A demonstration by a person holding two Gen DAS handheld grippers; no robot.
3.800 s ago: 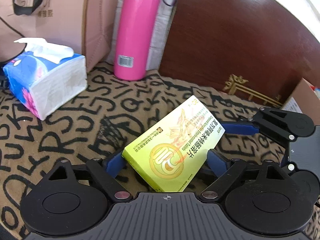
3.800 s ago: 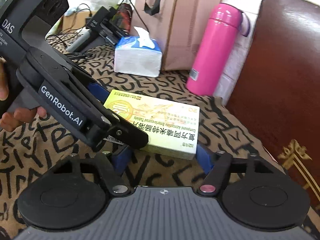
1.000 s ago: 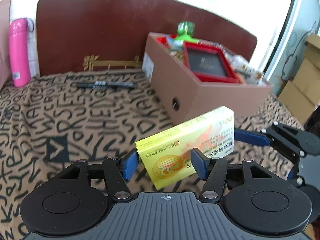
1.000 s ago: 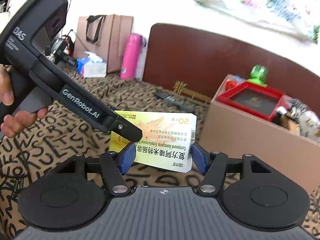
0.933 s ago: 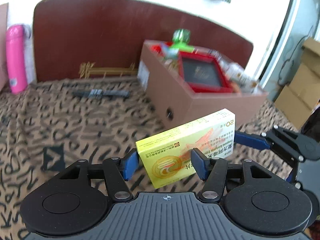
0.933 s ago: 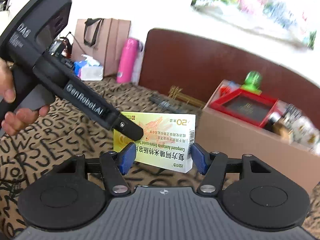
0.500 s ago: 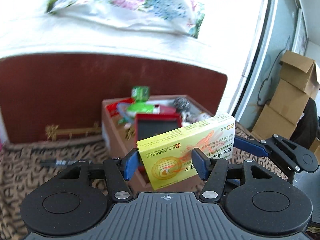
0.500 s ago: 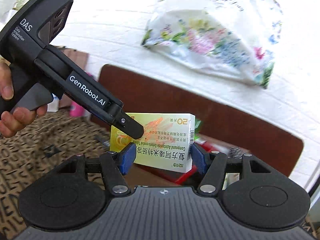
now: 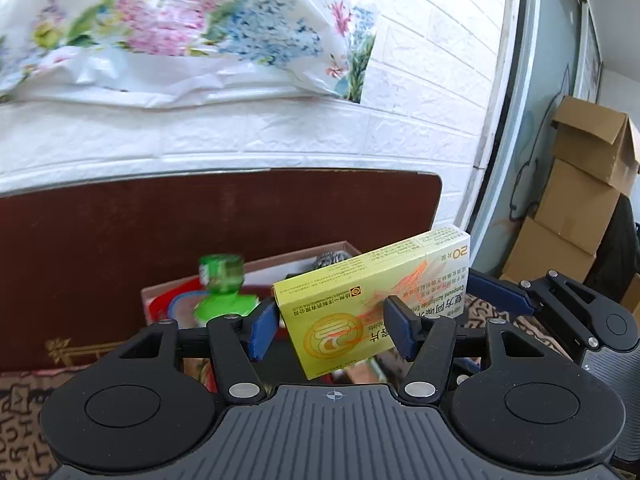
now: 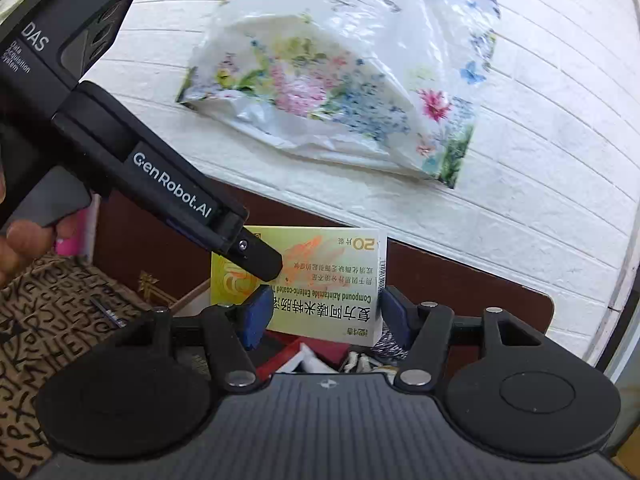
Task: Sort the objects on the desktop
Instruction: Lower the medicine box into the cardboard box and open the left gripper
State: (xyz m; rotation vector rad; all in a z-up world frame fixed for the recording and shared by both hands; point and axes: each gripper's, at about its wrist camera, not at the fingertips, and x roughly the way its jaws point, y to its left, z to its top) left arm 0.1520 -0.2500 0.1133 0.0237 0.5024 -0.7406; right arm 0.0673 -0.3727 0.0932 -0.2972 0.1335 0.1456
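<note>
A yellow medicine box (image 9: pixel 372 300) is held in the air between both grippers. My left gripper (image 9: pixel 330 330) is shut on one end of it, and my right gripper (image 10: pixel 320 316) is shut on the other end; the box also shows in the right wrist view (image 10: pixel 320 280). Just below and behind it is an open brown cardboard box (image 9: pixel 280 264) holding a green-capped bottle (image 9: pixel 222 284), a metal scrubber (image 9: pixel 334 258) and red items. The right gripper's body (image 9: pixel 568 312) shows at the right of the left wrist view, and the left gripper's body (image 10: pixel 132 152) crosses the right wrist view.
A dark brown board (image 9: pixel 160 232) stands behind the cardboard box against a white brick wall with a floral plastic bag (image 10: pixel 340 80) hanging on it. A letter-patterned cloth (image 10: pixel 48 320) covers the table, with a black pen (image 10: pixel 108 312) on it. Stacked cartons (image 9: pixel 580 200) stand at right.
Both grippers have lifted the medicine box higher and carried it over the open cardboard box; the views have tilted up toward the wall.
</note>
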